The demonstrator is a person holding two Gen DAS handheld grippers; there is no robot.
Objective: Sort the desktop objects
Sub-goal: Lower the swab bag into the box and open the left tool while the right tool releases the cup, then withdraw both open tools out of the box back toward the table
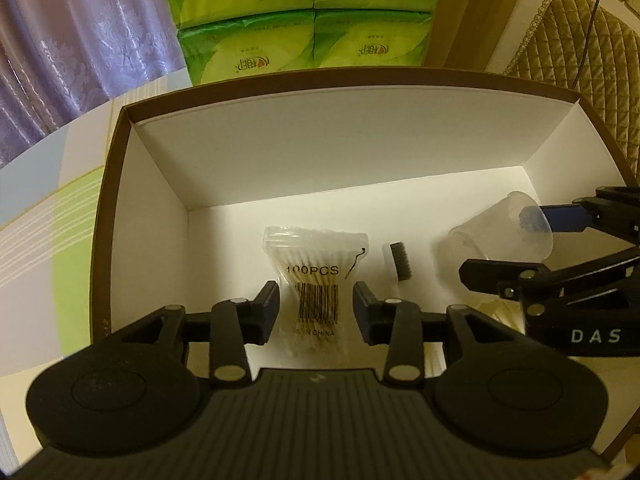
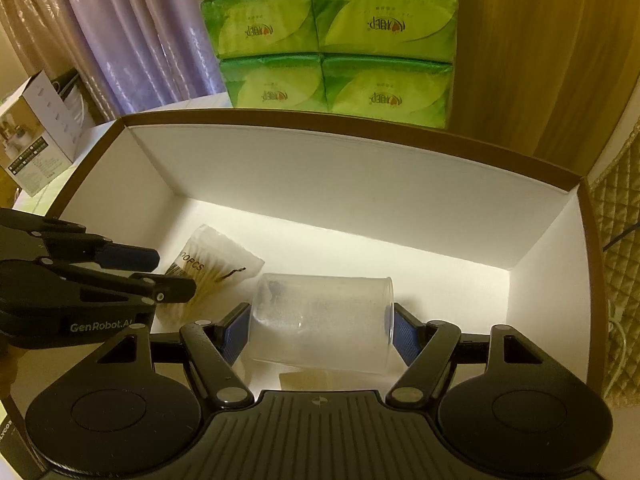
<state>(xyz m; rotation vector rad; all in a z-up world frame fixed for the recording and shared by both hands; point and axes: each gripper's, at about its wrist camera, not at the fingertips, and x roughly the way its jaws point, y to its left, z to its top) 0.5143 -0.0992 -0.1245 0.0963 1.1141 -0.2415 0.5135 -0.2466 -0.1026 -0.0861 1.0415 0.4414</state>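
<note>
Contents of the white-lined box, brown rim, listed left to right, all positions relative to the box.

1. Left gripper. Hangs over the box's near-left floor. Its two blue-padded fingers stand apart, one on each side of the cotton swab bag, neither pad pressing it: released, holding nothing.

2. Cotton swab bag, clear plastic, printed "100PCS" with a barcode. Lies flat on the box floor, left of centre. Long axis runs from the near wall toward the far wall; sealed top edge toward the far wall. A small dark hairpin-like item rests on its upper right corner.

3. Brush, white handle, dark bristles. On the box floor just right of the bag, roughly parallel to it, bristle end toward the far wall.

4. Clear plastic cup. On its side in the right part of the box, long axis across the box from left wall to right wall, open mouth toward the right wall. Whether it touches the floor cannot be told.

5. Right gripper. Blue pads sit against the cup's base and rim end: clenched on the cup.

6. Pale yellowish item, partly hidden below the cup; kind unclear.

Behind the box's far wall: stacked green tissue packs.
</note>
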